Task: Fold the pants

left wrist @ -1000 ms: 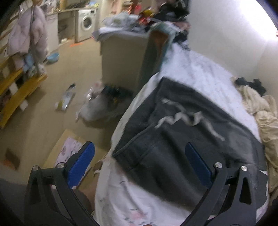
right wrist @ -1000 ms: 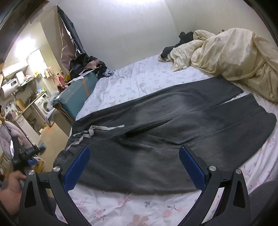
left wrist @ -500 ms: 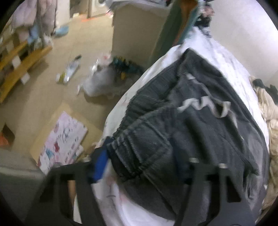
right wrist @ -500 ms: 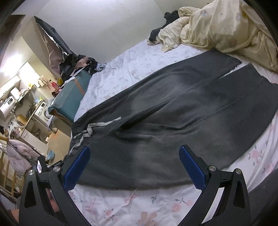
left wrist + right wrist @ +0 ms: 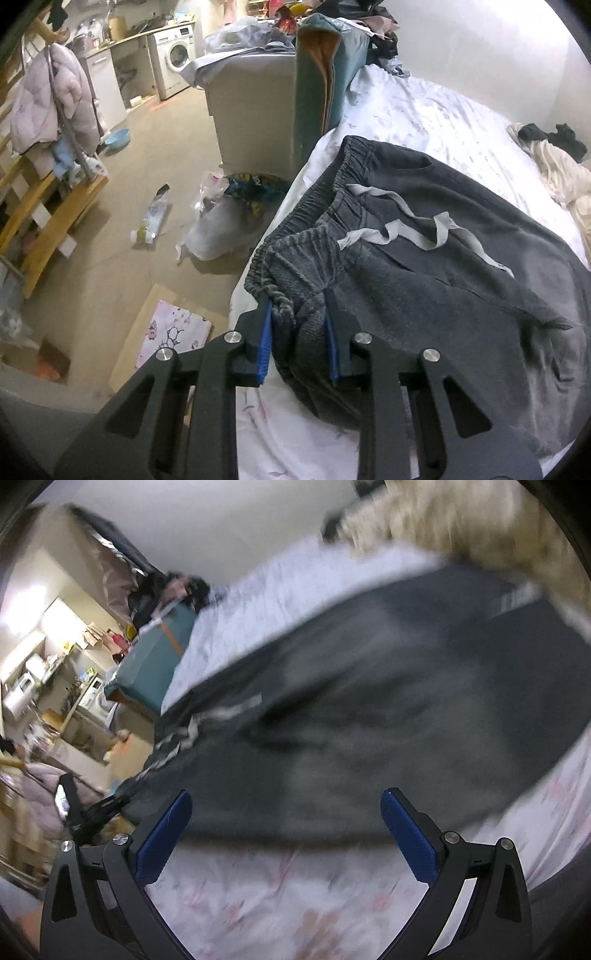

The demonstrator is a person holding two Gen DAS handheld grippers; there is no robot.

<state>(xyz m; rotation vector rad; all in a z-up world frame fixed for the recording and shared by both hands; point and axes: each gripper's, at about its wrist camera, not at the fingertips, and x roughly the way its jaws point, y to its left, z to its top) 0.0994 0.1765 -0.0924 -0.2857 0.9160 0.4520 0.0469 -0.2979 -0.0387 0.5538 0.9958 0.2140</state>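
Dark grey pants with a grey drawstring lie spread on a white flowered bed sheet. My left gripper is shut on the near corner of the elastic waistband, which bunches between the blue pads. In the right wrist view the pants look blurred, stretched across the bed. My right gripper is open and empty, just above the sheet at the pants' near edge. The left gripper also shows in the right wrist view at far left.
A cream duvet is heaped at the far end of the bed. A teal case and a grey cabinet stand beside the bed. Bags and litter lie on the floor, with cardboard below the bed edge.
My left gripper moved onto the waistband corner and shut on it, bunching the fabric. My right gripper dropped lower toward the pants' near edge, staying open; its view is motion-blurred.
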